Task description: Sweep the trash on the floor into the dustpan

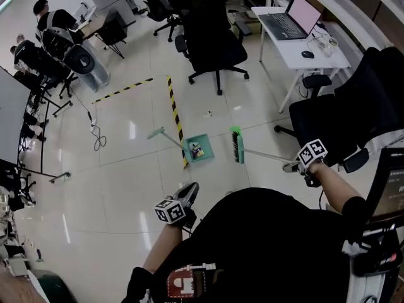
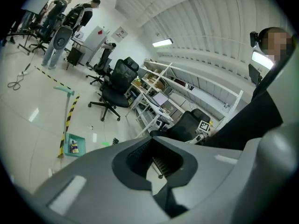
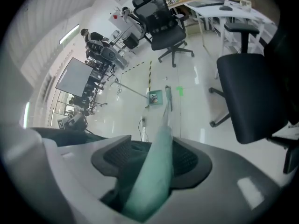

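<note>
A teal dustpan (image 1: 197, 148) lies on the white floor beside the yellow-black tape line, with bits of trash (image 1: 196, 150) inside it; its long handle (image 1: 161, 134) points up-left. To its right stands the green broom head (image 1: 237, 145). The broom's pale handle (image 3: 158, 171) runs back into my right gripper (image 1: 291, 166), which is shut on it. One small scrap (image 1: 207, 113) lies on the floor beyond the dustpan. My left gripper (image 1: 189, 189) hangs near my body, open, with nothing between its jaws. The left gripper view shows the dustpan (image 2: 74, 145) far off at lower left.
Black office chairs (image 1: 214, 40) stand beyond the tape line, another chair (image 1: 353, 106) is close on my right. A white desk (image 1: 297, 49) with a laptop is at the back right. A cable (image 1: 96, 134) lies on the floor to the left, where people sit.
</note>
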Demonstrator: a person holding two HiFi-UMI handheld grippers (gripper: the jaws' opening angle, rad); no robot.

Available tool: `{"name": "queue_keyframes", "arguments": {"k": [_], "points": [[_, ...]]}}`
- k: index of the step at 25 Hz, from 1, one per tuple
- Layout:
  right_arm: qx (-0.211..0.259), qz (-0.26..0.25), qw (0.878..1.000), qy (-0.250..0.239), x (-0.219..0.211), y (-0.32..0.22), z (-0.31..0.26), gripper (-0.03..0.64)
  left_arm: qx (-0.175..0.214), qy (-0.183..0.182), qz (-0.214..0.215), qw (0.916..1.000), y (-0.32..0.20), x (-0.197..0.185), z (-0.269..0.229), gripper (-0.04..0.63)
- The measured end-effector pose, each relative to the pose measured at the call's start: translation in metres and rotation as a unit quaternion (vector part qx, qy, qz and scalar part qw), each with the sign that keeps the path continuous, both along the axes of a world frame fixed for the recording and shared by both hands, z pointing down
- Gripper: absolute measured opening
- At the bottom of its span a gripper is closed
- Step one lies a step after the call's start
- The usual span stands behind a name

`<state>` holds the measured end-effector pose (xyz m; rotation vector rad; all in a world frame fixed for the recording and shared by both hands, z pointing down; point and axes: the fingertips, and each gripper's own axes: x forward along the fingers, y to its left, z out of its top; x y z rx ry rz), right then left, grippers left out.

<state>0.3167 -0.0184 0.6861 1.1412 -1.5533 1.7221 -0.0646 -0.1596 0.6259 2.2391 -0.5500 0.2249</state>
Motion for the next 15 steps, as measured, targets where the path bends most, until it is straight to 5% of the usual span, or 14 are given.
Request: {"name": "queue_keyframes", "arguments": {"k": [9, 15], "points": [[0.017, -0.085, 0.995, 0.057, 0.018, -0.24, 0.016, 0.252, 0.004, -0.005, -0.096, 0.9953, -0.105, -0.043, -0.03, -0.002], [0.02, -0.223, 0.967, 0.12, 0.027, -0.401, 0.073, 0.25, -0.027, -0.055, -0.209, 0.976, -0.133, -0.074, -0.02, -0.002]]}}
